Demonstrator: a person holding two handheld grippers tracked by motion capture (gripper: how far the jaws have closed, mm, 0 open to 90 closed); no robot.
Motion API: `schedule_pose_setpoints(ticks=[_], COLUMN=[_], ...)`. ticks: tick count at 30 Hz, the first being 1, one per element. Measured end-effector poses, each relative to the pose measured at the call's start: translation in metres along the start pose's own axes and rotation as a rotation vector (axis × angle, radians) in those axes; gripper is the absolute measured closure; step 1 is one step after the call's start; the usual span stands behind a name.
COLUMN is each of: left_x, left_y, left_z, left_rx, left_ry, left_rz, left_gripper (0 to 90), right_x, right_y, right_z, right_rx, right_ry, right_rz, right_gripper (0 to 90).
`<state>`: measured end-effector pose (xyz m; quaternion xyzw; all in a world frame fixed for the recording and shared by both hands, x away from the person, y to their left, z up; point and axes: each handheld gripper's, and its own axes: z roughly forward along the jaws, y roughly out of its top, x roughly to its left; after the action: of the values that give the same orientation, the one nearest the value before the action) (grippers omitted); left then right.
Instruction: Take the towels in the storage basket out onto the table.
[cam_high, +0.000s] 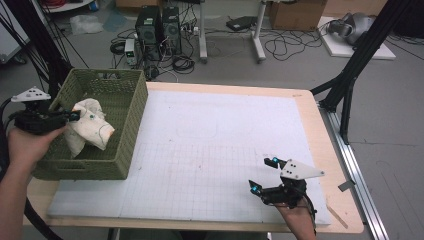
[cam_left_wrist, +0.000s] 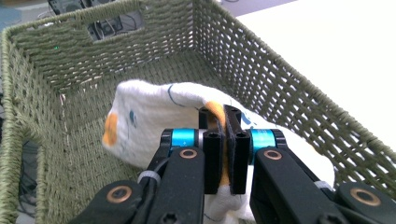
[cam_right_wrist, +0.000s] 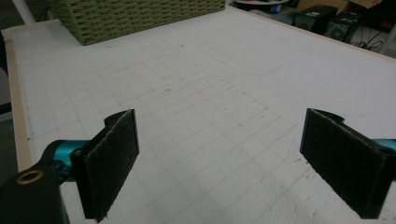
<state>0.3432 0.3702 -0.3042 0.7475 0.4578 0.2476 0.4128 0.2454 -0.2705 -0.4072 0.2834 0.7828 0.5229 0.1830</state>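
At the left of the high view, the left gripper (cam_high: 75, 116) has its fingers pinched on a white cloth (cam_high: 92, 127) over the green basket (cam_high: 127, 130). Soft, light and floppy, it probably drapes; a gathered fold holds best. The right gripper (cam_high: 263, 174) rests open, lower right.

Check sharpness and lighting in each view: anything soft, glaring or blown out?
High view: even light, mildly soft, no glare. Left gripper view: tabletop blown out white, left tongs near the lens slightly soft, basket weave crisp. Right gripper view: right tongs pads sharp, far background soft.
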Motion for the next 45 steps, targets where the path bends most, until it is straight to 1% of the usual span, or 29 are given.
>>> schedule_pose_setpoints(ticks=[3,9,15,19,22,27,29,31,38,41,45], left_x=[-0.001,-0.001,0.000,-0.001,-0.003,-0.008,-0.009,-0.011,-0.017,-0.021,-0.028], left_y=[0.002,0.003,0.005,0.006,0.008,0.013,0.015,0.020,0.028,0.032,0.038], left_z=[-0.002,-0.005,-0.012,-0.014,-0.016,-0.018,-0.020,-0.023,-0.029,-0.030,-0.030], left_rx=[-0.025,-0.053,-0.116,-0.131,-0.151,-0.168,-0.174,-0.191,-0.208,-0.214,-0.221], left_ry=[-0.007,-0.011,-0.029,-0.031,-0.042,-0.052,-0.055,-0.064,-0.071,-0.083,-0.096], left_rz=[-0.005,-0.008,-0.019,-0.017,-0.015,-0.001,0.008,0.014,0.038,0.045,0.067], left_gripper=[87.5,87.5,87.5,87.5,87.5,87.5,87.5,87.5,87.5,87.5,87.5], right_x=[-0.001,-0.001,-0.001,-0.001,-0.001,-0.001,-0.001,-0.001,-0.001,-0.002,-0.002], right_y=[0.000,0.000,-0.001,0.000,0.000,-0.001,-0.001,-0.001,-0.001,-0.001,-0.001], right_z=[0.000,0.000,0.000,0.000,0.000,0.001,0.001,0.002,0.002,0.002,0.002], right_rx=[-0.002,0.000,-0.004,-0.001,0.000,0.004,0.003,0.002,0.002,0.002,0.002], right_ry=[0.000,0.003,0.004,0.005,0.005,0.006,0.006,0.007,0.008,0.008,0.009], right_rz=[-0.008,-0.004,-0.005,-0.008,-0.006,-0.001,-0.007,-0.006,-0.010,-0.013,-0.010], right_gripper=[10.9,10.9,10.9,10.9,10.9,10.9,10.9,10.9,10.9,10.9,10.9])
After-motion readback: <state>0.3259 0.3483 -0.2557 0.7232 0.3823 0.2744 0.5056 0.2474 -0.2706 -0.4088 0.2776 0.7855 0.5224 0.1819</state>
